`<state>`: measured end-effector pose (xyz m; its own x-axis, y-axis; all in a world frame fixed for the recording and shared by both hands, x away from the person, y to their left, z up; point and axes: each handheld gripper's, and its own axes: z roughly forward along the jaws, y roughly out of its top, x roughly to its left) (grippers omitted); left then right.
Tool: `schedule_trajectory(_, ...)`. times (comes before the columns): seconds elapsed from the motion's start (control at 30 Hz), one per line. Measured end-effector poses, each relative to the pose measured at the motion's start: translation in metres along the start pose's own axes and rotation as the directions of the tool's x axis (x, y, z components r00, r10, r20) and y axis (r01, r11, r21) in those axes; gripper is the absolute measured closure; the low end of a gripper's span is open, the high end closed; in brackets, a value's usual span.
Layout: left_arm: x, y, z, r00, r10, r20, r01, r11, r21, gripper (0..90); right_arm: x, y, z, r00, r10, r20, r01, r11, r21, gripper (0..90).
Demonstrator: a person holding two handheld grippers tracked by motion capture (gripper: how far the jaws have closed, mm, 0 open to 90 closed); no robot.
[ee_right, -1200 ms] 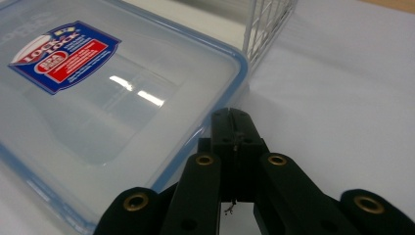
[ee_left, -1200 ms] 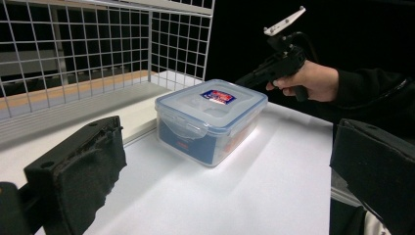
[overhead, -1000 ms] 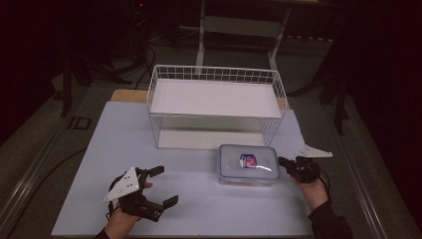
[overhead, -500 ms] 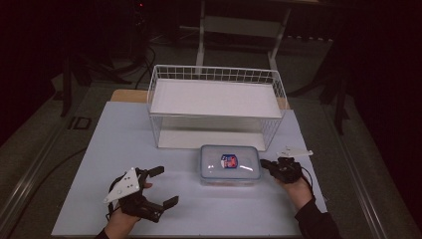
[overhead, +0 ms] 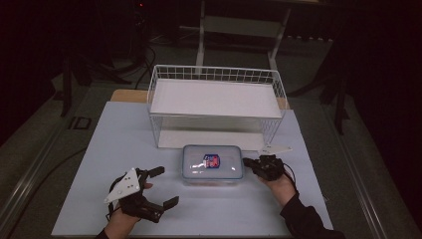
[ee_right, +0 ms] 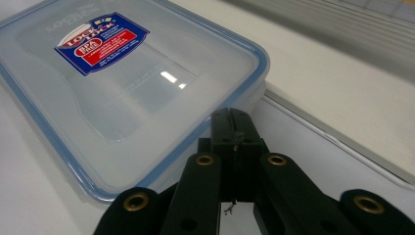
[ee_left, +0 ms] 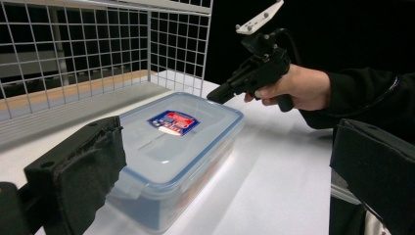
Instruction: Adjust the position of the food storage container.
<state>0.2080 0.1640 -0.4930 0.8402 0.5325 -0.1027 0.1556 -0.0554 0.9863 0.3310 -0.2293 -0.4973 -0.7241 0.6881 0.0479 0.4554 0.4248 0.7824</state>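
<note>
From the high view, the clear plastic box point(overhead: 212, 163) with the blue-rimmed lid lies on the counter point(overhead: 119, 134) just in front of the wire basket point(overhead: 215, 105), which stands at the far edge. My right gripper point(overhead: 247, 163) has its jaws together, their tip at the box's right edge. My left gripper point(overhead: 163, 186) rests near the counter's front edge, left of the box and apart from it, jaws spread wide with nothing between them.

In the left gripper view, my two black jaws stand far apart at the bottom corners, the box lying beyond them with its red and blue label point(ee_left: 172, 122) upward. The right gripper point(ee_left: 214, 95) points its closed tip at the lid's far rim.

In the right gripper view, my jaws are pressed shut, their tip against the box's point(ee_right: 122, 93) blue-edged rim.
</note>
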Motion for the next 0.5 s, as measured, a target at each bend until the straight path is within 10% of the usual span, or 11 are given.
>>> schedule_trajectory(0.4,0.0,0.0,-0.001,1.0,0.0,-0.003,0.0,1.0,0.005,0.0,0.012,0.011,0.009,0.9993,-0.036,0.01,0.036,0.999,-0.028,89.9)
schedule_trajectory(0.5,0.001,0.001,-0.002,0.9999,-0.003,-0.012,0.003,1.0,0.003,0.0,0.016,0.009,-0.002,0.9991,-0.042,0.009,0.043,0.997,-0.067,76.9)
